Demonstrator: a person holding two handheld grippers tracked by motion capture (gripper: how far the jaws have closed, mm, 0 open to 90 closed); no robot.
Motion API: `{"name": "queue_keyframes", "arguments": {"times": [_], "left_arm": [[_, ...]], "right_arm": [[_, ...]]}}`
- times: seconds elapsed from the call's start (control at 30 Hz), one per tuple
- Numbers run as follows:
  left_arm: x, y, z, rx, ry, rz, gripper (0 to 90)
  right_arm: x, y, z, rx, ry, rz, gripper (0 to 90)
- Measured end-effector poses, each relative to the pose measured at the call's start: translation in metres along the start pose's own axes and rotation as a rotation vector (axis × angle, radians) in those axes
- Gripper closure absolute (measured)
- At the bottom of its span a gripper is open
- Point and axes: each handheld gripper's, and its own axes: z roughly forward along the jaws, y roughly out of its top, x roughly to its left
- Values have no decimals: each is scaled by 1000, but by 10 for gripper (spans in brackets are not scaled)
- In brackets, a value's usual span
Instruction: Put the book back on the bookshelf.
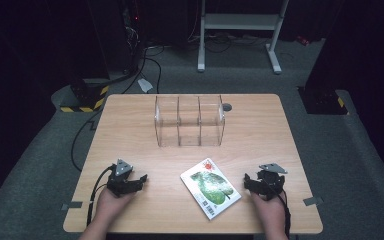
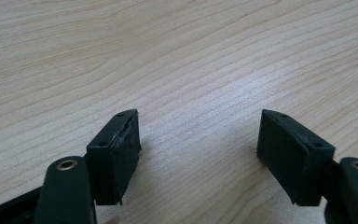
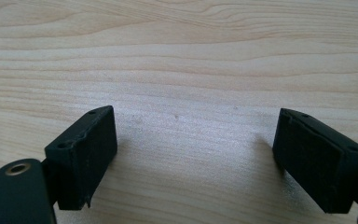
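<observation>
Both grippers wide and empty: the booklet (image 1: 210, 188) lies diagonally, probably nearer the right gripper (image 1: 264, 183) than the left gripper (image 1: 128, 183).

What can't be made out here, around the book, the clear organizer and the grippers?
- Book: title print too small to read in the high view.
- Clear organizer: whether its compartments hold anything is hard to tell through the see-through walls.
- Left gripper and right gripper: bodies partly covered by the hands in the high view; each gripper view shows its jaws apart over bare table.
</observation>
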Motion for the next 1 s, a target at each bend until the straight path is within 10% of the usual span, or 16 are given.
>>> {"name": "queue_keyframes", "arguments": {"times": [0.67,0.77,1.0], "left_arm": [[-1,0,0,0,4,-2,305],[-2,1,0,-4,6,8,323],[-10,9,2,-4,-2,17,436]], "right_arm": [[-1,0,0,-2,8,-6,151],[0,1,-4,-3,6,-9,300],[-3,1,-19,-52,70,-7,331]]}}
